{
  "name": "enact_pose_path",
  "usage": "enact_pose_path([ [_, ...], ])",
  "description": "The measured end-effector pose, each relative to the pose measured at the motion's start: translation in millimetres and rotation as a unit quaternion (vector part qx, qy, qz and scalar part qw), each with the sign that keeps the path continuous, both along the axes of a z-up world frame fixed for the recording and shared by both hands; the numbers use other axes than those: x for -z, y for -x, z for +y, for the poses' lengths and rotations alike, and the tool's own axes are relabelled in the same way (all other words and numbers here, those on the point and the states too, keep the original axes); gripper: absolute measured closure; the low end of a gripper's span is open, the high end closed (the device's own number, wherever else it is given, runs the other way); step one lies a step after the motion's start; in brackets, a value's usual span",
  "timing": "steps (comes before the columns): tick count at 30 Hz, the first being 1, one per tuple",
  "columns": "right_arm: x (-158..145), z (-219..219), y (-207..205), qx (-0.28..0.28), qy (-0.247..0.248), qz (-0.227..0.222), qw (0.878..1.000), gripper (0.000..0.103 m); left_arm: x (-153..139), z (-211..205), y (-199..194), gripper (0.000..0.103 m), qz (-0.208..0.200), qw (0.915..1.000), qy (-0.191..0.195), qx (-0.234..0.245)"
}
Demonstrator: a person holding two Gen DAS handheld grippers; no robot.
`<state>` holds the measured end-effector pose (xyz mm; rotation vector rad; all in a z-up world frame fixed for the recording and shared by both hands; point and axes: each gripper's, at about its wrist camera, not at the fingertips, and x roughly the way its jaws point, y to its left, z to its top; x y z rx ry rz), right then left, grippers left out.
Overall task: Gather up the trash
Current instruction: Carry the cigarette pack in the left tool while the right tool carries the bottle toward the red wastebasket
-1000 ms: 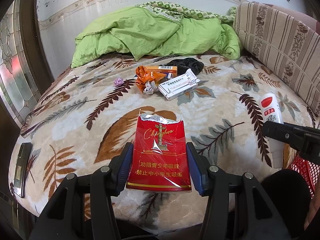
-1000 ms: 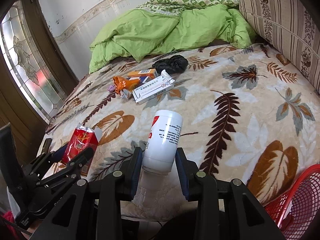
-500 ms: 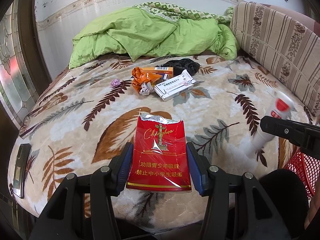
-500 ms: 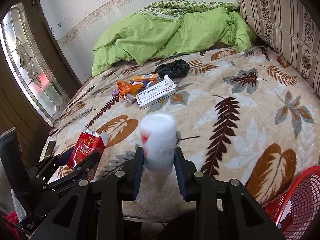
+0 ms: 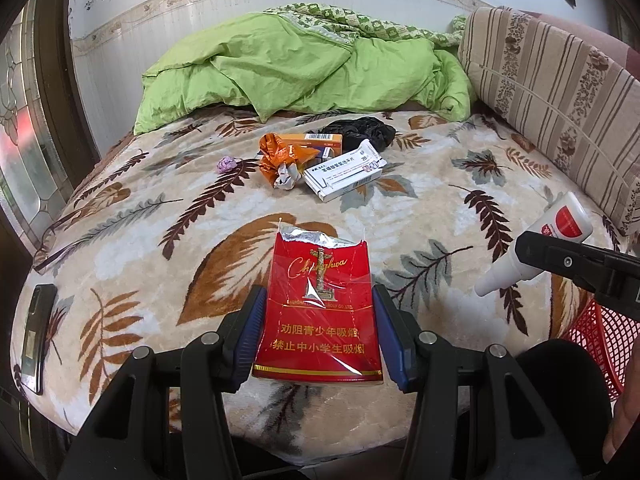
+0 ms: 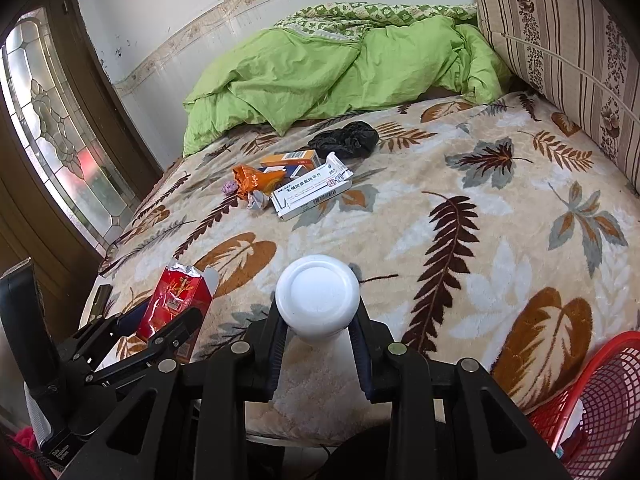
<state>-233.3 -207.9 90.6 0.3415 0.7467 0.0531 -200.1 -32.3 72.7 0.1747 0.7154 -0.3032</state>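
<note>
We have a red cigarette pack clamped between the blue pads of our left gripper, its torn foil top pointing away from us over the near edge of the bed; from the right wrist view the same pack shows held at the lower left. Our right gripper is closed on a white plastic bottle, whose round flat bottom faces that camera; from the left wrist view the bottle shows tilted, red label up and its narrow end down toward the blanket. More trash lies farther up the leaf-patterned blanket, well apart from both grippers: a white medicine box, an orange box just behind it, a crumpled orange wrapper with a grey scrap of paper touching it, a small purple wad to the left, and a black crumpled bag at the back. A red mesh basket stands beside the bed at the lower right. A green quilt is bunched at the far end, a striped cushion lines the right side, and a dark phone lies at the left edge of the bed.
</note>
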Motion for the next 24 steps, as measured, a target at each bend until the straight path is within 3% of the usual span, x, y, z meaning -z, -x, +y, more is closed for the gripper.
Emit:
enact_pose_path([
  [24,-9.2,-6.3,7.8,0.008,-0.013,-0.013,1.000,0.071,-5.6,-9.3,4.3,0.051,-0.003,0.9999,-0.001,0.015],
])
